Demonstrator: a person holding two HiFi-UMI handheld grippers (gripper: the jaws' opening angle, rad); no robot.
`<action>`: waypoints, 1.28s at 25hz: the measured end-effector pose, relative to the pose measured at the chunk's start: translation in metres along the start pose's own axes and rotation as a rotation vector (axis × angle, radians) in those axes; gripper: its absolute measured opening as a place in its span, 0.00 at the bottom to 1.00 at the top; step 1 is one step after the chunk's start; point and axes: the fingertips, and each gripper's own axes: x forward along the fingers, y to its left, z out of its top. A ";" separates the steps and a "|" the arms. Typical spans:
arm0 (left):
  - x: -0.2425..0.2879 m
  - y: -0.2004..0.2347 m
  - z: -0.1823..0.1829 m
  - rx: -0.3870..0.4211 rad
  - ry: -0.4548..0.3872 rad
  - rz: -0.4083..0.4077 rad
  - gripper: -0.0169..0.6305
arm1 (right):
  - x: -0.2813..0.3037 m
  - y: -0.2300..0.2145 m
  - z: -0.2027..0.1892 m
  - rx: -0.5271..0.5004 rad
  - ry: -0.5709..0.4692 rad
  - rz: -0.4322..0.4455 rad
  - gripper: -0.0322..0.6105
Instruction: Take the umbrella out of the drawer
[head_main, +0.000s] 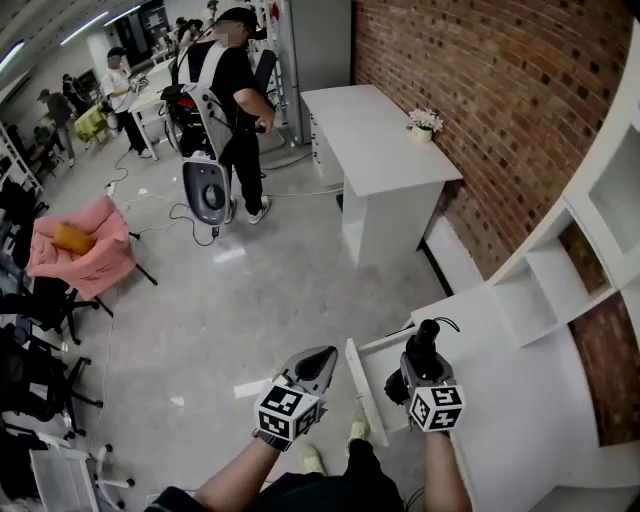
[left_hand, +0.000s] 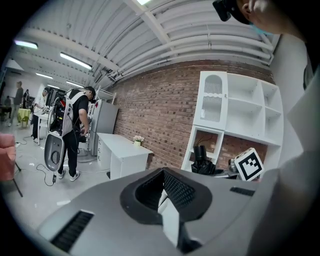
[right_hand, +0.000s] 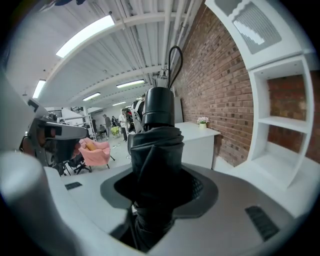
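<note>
Right hand-held gripper (head_main: 422, 370) is clamped round the folded black umbrella (right_hand: 154, 150), handle end and wrist loop pointing up and away. The bundle hangs above the open drawer (head_main: 362, 392), seemingly clear of it. Left hand-held gripper (head_main: 318, 362) is just beside, jaws together, empty. Judgement: hold the clamp firm, lift straight, mind loose fabric snagging the drawer front. The white worktop (head_main: 510, 420) alongside looks a fair landing.

Left gripper (head_main: 322, 354) closed, right gripper (head_main: 421, 364) clamped
</note>
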 end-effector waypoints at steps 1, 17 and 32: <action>-0.003 0.000 0.007 0.002 -0.004 0.002 0.04 | -0.005 0.004 0.011 -0.010 -0.019 0.003 0.32; -0.065 -0.014 0.100 0.040 -0.107 0.022 0.04 | -0.090 0.056 0.152 -0.085 -0.246 0.031 0.32; -0.108 -0.024 0.153 0.086 -0.216 0.066 0.04 | -0.140 0.091 0.212 -0.158 -0.361 0.073 0.32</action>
